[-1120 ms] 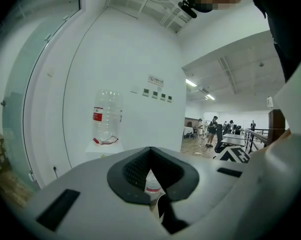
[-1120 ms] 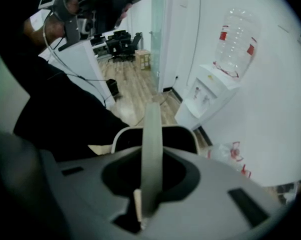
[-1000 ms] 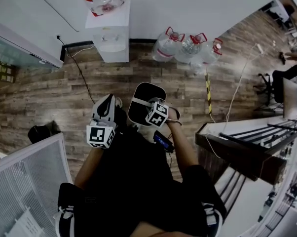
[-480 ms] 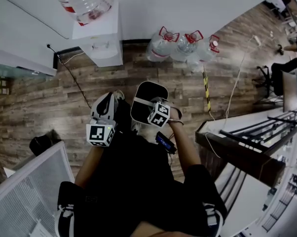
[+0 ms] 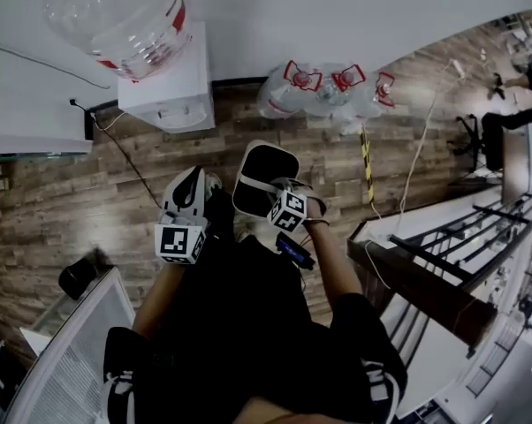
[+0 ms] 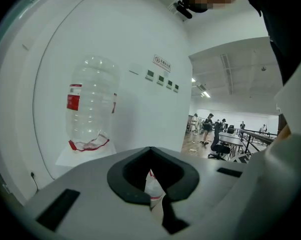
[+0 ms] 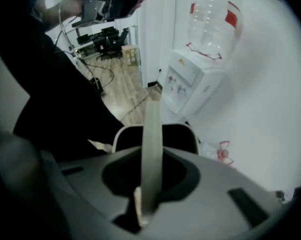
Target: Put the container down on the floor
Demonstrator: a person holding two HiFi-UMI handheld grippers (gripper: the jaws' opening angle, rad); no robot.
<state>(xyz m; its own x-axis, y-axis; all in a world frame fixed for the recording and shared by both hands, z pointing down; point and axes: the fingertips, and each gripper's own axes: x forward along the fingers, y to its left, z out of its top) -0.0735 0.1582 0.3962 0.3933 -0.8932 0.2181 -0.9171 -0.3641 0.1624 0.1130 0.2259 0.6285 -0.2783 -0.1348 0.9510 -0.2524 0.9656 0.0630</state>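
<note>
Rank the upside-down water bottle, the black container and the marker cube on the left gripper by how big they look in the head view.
1. water bottle, clearly the largest.
2. container.
3. marker cube, smallest, even though it is held close to the camera.

Bright, even indoor light — strong fisheye bending at edges, dark vignetted corners, blurred near foreground
</note>
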